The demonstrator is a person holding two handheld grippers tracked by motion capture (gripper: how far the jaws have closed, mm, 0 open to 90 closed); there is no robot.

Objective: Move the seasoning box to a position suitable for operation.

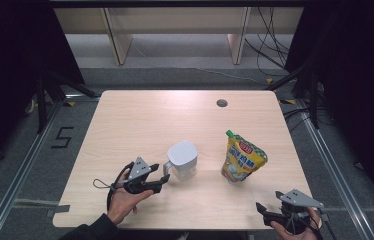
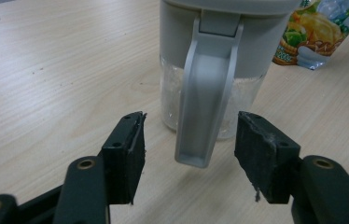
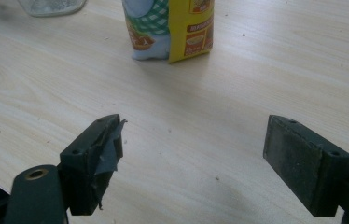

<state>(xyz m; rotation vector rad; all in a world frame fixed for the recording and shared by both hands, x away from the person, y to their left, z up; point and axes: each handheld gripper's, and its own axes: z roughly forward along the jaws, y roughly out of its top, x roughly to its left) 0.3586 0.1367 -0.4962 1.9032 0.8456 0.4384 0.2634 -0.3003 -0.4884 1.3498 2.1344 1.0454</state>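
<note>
Reaching for jug (image 1: 182,159) near table (image 1: 140,120) centre | left gripper (image 2: 189,140) spread, handle (image 2: 205,102) between jaws, pads not touching | right gripper (image 3: 193,154) spread wide, idle at near right corner, pouch (image 1: 242,160) beyond | next: likely close squarely on handle.

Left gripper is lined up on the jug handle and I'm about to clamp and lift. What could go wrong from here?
1. The jaws of the left gripper flank only the lower tip of the jug handle, with gaps on both sides; a grip that low may slip or tilt the jug.
2. The pouch stands close beside the jug; a swing that way could topple it.
</note>
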